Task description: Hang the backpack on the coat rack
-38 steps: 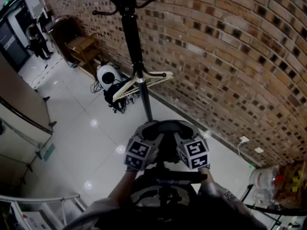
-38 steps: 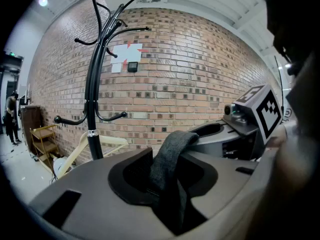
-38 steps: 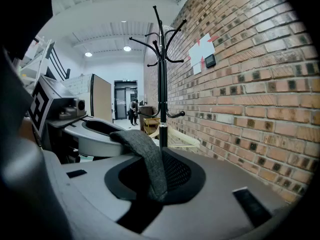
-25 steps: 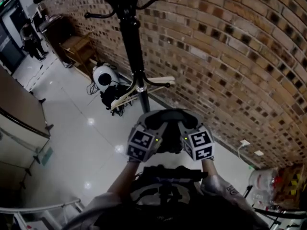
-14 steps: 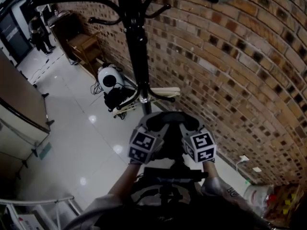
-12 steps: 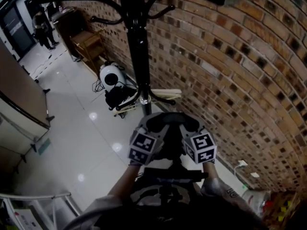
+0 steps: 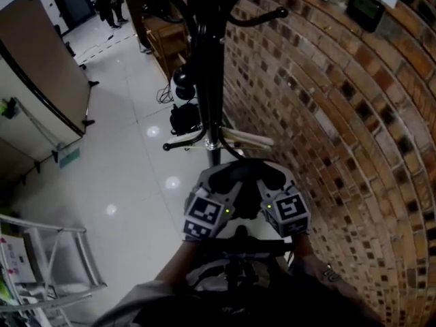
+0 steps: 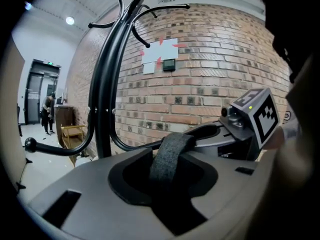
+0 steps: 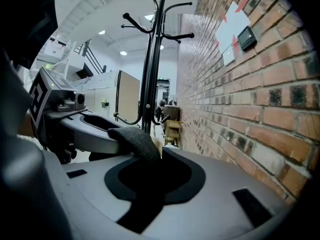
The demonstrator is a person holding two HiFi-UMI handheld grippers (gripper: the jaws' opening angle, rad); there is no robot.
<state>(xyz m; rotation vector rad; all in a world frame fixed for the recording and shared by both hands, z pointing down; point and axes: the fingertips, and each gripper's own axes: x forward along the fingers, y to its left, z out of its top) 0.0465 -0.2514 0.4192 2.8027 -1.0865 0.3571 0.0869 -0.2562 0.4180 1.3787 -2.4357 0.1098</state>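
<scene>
While held side by side and tipped slightly down, the left gripper [image 7: 221, 180] and the right gripper [image 7: 270, 178] are each clenched on the strap [image 8: 170, 154] of the backpack [image 7: 235, 281], which is hung below them, the coat rack [image 7: 208, 60] just ahead.

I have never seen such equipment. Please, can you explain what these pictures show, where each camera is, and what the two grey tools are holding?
There is no robot here. A person carries two tools: the left hand-held gripper and the right hand-held gripper. The cubes with square patterns are parts of them. One picture comes from a camera on the person's head, looking down. The other two come from a camera riding on each tool. Both tools are shut on the grey strap of a dark backpack that hangs below them. Just ahead stands a black coat rack, beside a brick wall, on a shiny white floor.
</scene>
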